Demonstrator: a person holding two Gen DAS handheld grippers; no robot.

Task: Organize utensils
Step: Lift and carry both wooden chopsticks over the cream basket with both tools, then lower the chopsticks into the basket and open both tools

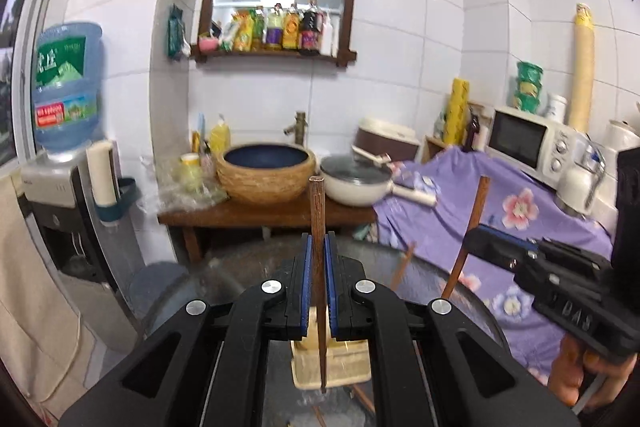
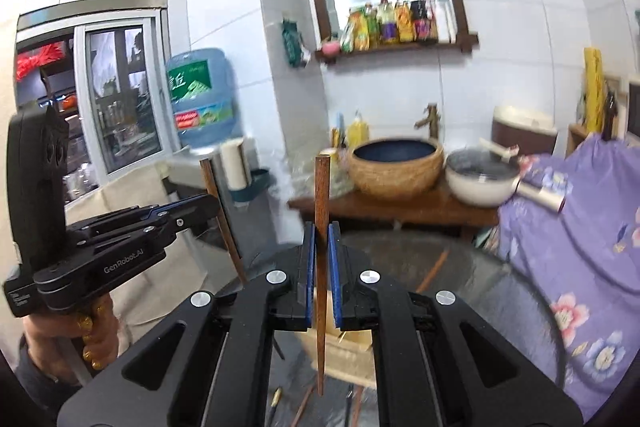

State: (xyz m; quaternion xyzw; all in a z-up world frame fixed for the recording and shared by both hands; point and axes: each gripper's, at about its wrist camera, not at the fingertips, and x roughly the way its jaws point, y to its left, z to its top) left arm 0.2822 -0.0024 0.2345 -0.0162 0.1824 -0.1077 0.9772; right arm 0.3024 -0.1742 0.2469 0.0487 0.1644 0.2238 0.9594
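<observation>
Overhead, white tiled walls (image 1: 400,27) fill both views, with a wood-framed mirror shelf (image 1: 276,11) of bottles on them. Below it a wooden surface (image 1: 256,213) carries a woven basin (image 1: 266,171) and, just beside it, a white lidded pan (image 1: 354,183). A purple flowered cloth (image 1: 480,223) drapes the right side, and a round glass surface (image 2: 500,307) lies beneath both grippers.

Lower down on the glass stands a pale wooden holder (image 1: 332,363), seen between the fingers in both views. A few loose utensils lie on the glass near it, too blurred to name.

Each gripper is closed tight on a single brown chopstick, raised above the holder. The left gripper (image 1: 319,247) pinches its chopstick (image 1: 318,211) between the blue pads, nearly upright, thick end up and thin tip pointing down over the holder. The right gripper (image 2: 319,239) clamps its chopstick (image 2: 321,195) the same way, tip down over the holder. In the left view the right gripper shows from the side with its chopstick tilted; a hand (image 2: 60,343) grips the left gripper's handle.
</observation>
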